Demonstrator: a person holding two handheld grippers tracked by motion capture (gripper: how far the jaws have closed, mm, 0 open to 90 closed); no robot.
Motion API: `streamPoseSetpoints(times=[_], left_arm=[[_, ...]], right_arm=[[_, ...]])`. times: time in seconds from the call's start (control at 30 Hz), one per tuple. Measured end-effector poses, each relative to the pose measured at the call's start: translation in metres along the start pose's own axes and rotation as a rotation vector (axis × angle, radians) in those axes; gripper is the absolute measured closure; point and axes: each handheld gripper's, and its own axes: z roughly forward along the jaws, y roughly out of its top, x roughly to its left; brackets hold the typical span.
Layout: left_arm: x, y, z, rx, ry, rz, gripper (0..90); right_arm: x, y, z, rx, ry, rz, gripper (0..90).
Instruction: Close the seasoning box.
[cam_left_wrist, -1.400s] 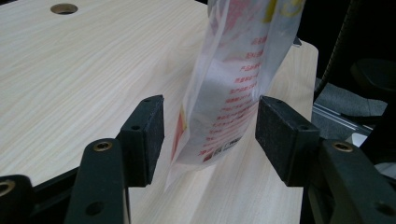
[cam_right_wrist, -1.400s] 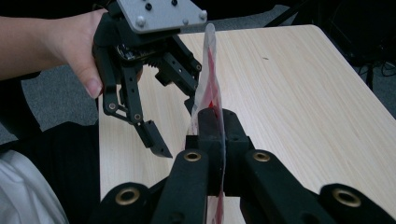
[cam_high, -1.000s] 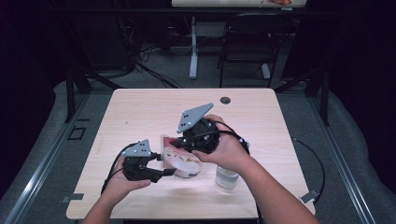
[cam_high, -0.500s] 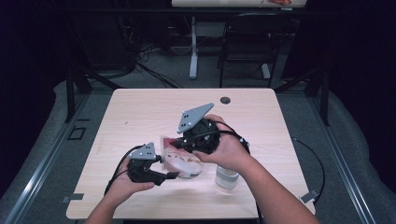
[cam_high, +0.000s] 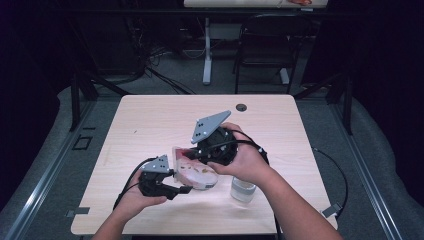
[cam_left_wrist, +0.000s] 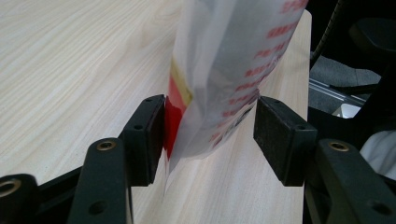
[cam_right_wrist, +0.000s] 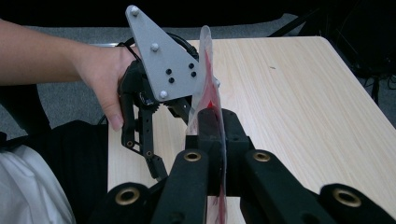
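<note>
A clear plastic bag (cam_high: 196, 172) with red print hangs just above the table (cam_high: 150, 125). My right gripper (cam_high: 196, 156) is shut on its upper edge; in the right gripper view the film (cam_right_wrist: 207, 65) runs pinched between the two pads (cam_right_wrist: 209, 123). My left gripper (cam_high: 183, 190) reaches in from the left at the bag's lower corner. In the left gripper view the bag (cam_left_wrist: 224, 70) stands between the jaws of my left gripper (cam_left_wrist: 210, 135), which have just been closing a little. The left-hand pad (cam_left_wrist: 154, 135) touches the red edge and the other pad stands apart.
A small clear jar (cam_high: 243, 189) stands on the table beside the right wrist. A dark cable hole (cam_high: 242, 107) sits near the far edge. Behind the table are a chair (cam_high: 260, 45) and a stand's legs on the grey floor.
The left gripper has moved right, up to the bag, and its jaws now straddle the bag's lower corner. The right gripper and the bag have stayed in place.
</note>
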Motion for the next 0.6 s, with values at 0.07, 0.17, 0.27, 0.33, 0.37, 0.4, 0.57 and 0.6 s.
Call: streamPoseSetpoints(times=[0.07, 0.17, 0.27, 0.33, 0.37, 0.4, 0.57, 0.6], left_arm=[[0.0006, -0.0011, 0.0006, 0.004, -0.002, -0.002, 47.2], [0.0007, -0.0021, 0.0013, 0.004, -0.007, 0.005, 49.0], [0.0009, -0.0024, 0.0016, 0.009, -0.012, 0.012, 52.4], [0.0019, -0.0026, 0.0011, 0.013, -0.02, 0.005, 54.2], [0.0022, -0.0027, 0.0008, 0.013, -0.02, 0.008, 54.7], [0.0023, -0.0029, 0.0008, 0.01, -0.018, 0.014, 55.3], [0.0023, -0.0036, 0.0013, 0.022, -0.017, 0.035, 57.6], [0.0021, -0.0038, 0.0015, 0.027, -0.015, 0.039, 57.9]], right_arm=[[0.0, -0.0002, -0.0001, -0.007, 0.001, 0.004, 89.6], [0.0002, 0.0003, -0.0015, -0.006, 0.0, 0.001, 89.6], [0.0004, 0.0006, -0.0021, -0.004, -0.001, -0.003, 89.6], [0.0003, 0.0005, -0.0021, -0.001, -0.002, -0.006, 89.5], [0.0002, 0.0003, -0.0022, 0.0, -0.004, -0.005, 89.5], [0.0002, 0.0001, -0.0019, -0.004, -0.001, -0.001, 89.5], [0.0005, 0.0001, -0.0009, 0.001, 0.006, -0.005, 89.5], [0.0004, 0.0, -0.0005, 0.002, 0.008, -0.005, 89.5]])
